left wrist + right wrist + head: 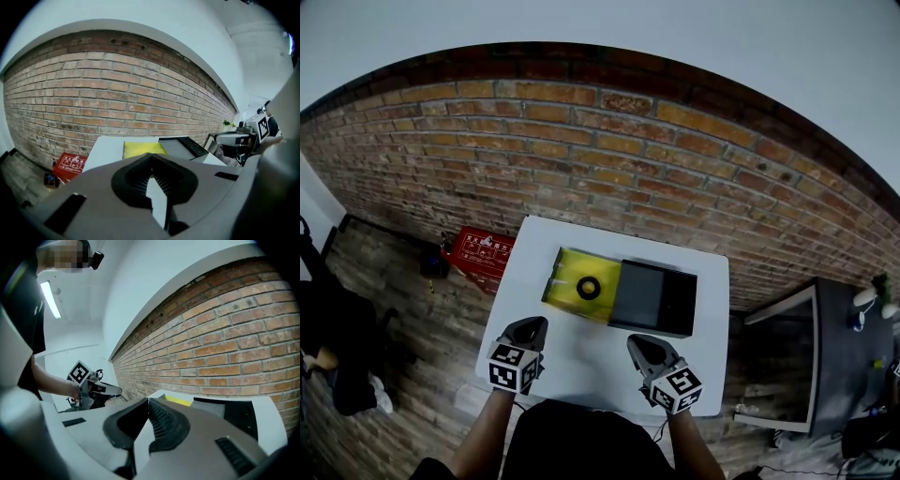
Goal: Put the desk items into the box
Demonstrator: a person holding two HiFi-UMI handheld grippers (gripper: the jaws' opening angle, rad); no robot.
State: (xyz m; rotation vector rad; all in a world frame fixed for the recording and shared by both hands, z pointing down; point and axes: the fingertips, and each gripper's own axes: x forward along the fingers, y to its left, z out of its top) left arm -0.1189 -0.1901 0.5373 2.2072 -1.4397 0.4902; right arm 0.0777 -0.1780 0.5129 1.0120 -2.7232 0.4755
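Observation:
On the white table (581,356) lies an open yellow box (567,279) with a black ring-shaped roll (589,288) inside it. A dark grey and black box part (654,298) adjoins it on the right. My left gripper (532,325) hovers at the near left of the table, short of the yellow box (140,149), jaws shut and empty (151,157). My right gripper (637,343) hovers at the near right, before the black part (239,413), jaws closed together on nothing (148,401). No loose items show on the tabletop.
A brick wall (609,159) runs behind the table. A red crate (480,251) sits on the wooden floor at the left. A dark cabinet (830,356) stands to the right. A person (333,347) is at the far left.

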